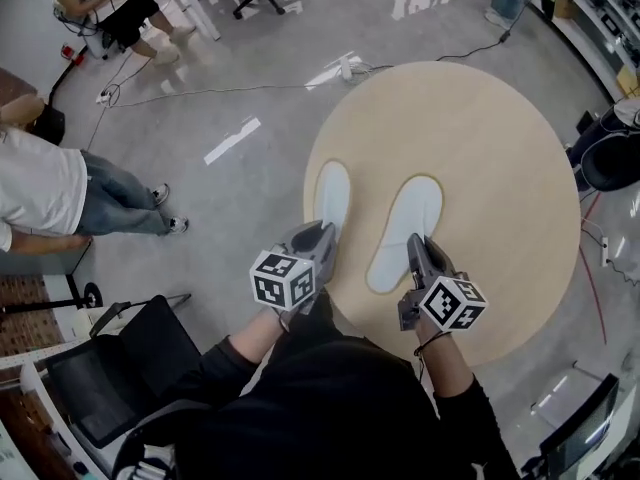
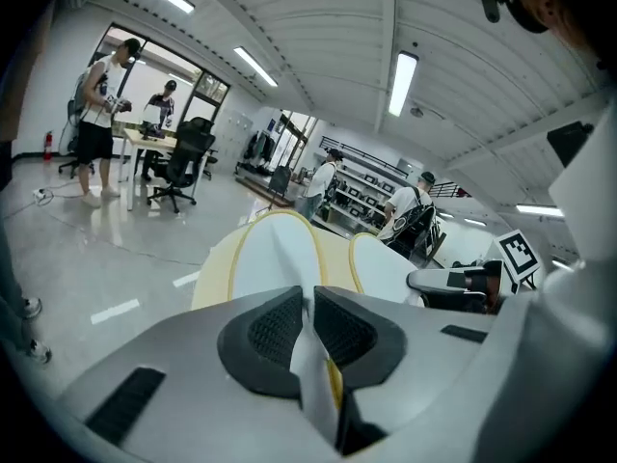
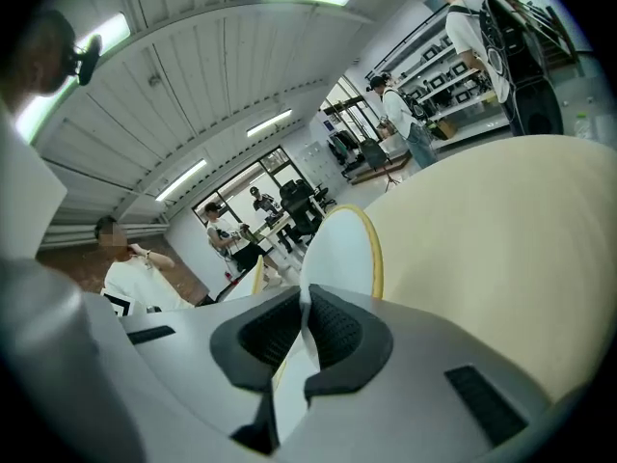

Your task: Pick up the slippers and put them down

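The round wooden surface [image 1: 500,168] carries only two flat white slippers with yellow rims, lying side by side with toes toward 12 o'clock.

The left slipper [image 1: 333,196] sits at the surface's 9 o'clock rim. The right slipper [image 1: 407,230] lies just inside of centre, toward 6 o'clock, and the two are apart.

The left claw [image 1: 322,232] is pressed together on the heel end of the left slipper. In the left gripper view the claw [image 2: 308,305] has both pads clamped on a thin white fold of the left slipper [image 2: 275,258], whose sole rises ahead. The right slipper [image 2: 386,268] is beside it at 2 o'clock.

The right claw [image 1: 416,244] pinches the heel of the right slipper in the same way. In the right gripper view the claw [image 3: 304,309] has its pads closed on the white edge, and the right slipper [image 3: 339,249] stretches away in front. Whether either slipper is clear of the wood I cannot tell.

Around the surface, in the head view:
- A person [image 1: 45,193] in a white shirt and jeans stands at 9 o'clock, well apart.
- A black chair [image 1: 120,368] is at 8 o'clock, close beside the wearer.
- A cable [image 1: 230,90] runs across the grey floor to a plug strip [image 1: 346,68] just off the rim at 11 o'clock.
- A white tape strip [image 1: 232,140] lies at 10 o'clock.
- A seated person [image 1: 112,8] is at a desk far off at 10 o'clock.
- A dark stool [image 1: 610,158] stands at 3 o'clock — near the rim, not touching.
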`<state>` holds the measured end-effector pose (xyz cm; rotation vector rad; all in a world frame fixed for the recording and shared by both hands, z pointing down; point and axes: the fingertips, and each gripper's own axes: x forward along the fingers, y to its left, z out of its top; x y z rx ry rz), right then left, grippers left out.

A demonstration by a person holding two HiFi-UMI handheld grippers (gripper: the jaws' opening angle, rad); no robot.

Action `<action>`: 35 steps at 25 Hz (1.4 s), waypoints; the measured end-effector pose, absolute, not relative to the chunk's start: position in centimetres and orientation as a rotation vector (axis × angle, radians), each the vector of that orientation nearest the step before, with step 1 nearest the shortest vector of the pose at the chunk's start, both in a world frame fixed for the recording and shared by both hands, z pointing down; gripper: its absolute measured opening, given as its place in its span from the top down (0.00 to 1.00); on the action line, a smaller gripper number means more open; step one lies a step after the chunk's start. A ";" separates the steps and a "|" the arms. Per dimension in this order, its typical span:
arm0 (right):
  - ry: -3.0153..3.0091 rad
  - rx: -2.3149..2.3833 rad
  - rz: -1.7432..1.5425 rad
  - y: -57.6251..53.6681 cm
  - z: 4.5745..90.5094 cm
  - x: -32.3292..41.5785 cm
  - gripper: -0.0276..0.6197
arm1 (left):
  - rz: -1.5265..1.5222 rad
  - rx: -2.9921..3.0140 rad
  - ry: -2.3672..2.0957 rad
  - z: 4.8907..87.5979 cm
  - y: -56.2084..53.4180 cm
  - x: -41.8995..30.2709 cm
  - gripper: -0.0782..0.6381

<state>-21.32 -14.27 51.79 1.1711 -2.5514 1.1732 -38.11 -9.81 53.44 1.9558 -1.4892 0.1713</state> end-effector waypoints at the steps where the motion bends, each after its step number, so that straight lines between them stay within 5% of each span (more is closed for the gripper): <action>1: -2.533 1.193 1.203 -14.9 52.3 -22.3 0.91 | 0.182 1.964 -1.469 53.7 -10.8 -39.2 0.84; 35: -2.211 1.122 1.232 -28.6 68.1 -34.9 0.91 | 0.434 1.798 -1.281 69.4 -28.9 -44.6 0.84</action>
